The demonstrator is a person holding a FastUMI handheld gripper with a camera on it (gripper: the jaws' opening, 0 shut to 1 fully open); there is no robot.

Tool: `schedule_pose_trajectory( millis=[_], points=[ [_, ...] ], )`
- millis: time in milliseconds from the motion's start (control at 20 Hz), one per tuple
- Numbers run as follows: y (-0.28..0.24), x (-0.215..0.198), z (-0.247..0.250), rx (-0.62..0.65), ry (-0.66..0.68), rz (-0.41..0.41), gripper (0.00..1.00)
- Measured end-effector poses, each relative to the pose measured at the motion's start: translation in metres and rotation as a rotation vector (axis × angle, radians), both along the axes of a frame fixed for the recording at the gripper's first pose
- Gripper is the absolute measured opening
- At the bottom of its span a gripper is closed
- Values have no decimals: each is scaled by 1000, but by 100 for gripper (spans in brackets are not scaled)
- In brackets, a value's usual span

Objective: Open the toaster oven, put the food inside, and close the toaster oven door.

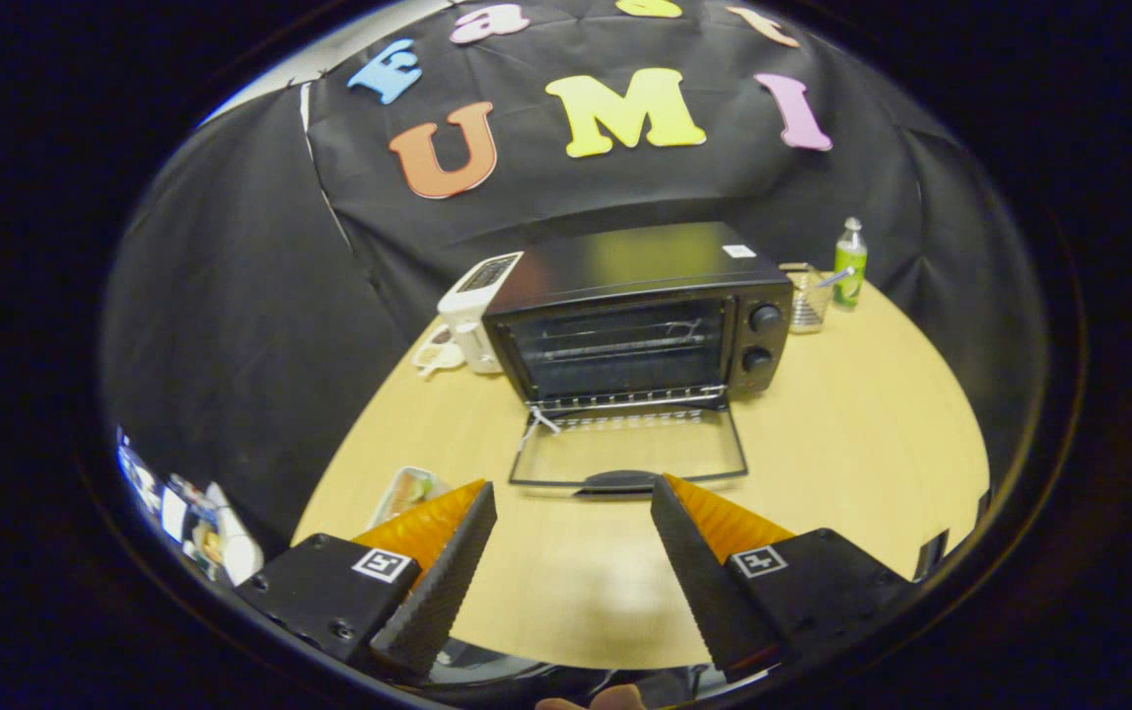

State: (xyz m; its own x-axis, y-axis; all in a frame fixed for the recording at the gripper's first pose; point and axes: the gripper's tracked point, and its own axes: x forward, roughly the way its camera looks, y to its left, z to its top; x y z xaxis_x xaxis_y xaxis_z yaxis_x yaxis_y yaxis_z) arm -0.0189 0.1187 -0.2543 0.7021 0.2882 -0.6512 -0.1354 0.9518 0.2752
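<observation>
A black toaster oven [640, 311] stands on the round wooden table [852, 444], beyond my fingers. Its glass door [630, 449] lies folded down flat toward me, handle [620, 480] nearest, and the wire rack inside is bare. My gripper [574, 498] hovers above the table just short of the door handle, open, nothing between its fingers. A small white tray of food [406, 490] sits on the table by the left finger, partly hidden behind it.
A white toaster [472, 311] stands left of the oven with a white item [438, 353] beside it. Behind the oven's right side are a clear glass holder [808, 296] and a green bottle [850, 261]. Black cloth walls surround the table.
</observation>
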Motion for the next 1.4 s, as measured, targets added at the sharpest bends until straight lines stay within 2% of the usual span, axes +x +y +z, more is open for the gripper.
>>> schedule_pose_trajectory(
  millis=[100, 250, 500, 700, 950, 1250, 1400],
  points=[
    [19, -7, 7, 136, 83, 13, 100],
    [47, -6, 7, 275, 195, 49, 100],
    [105, -13, -27, 359, 359, 173, 98],
    [146, -7, -70, 379, 465, 209, 96],
    [176, 0, -102, 416, 560, 193, 91],
    [185, 5, -127, 330, 582, 220, 83],
    [185, 6, -135, 321, 599, 216, 62]
  ],
)
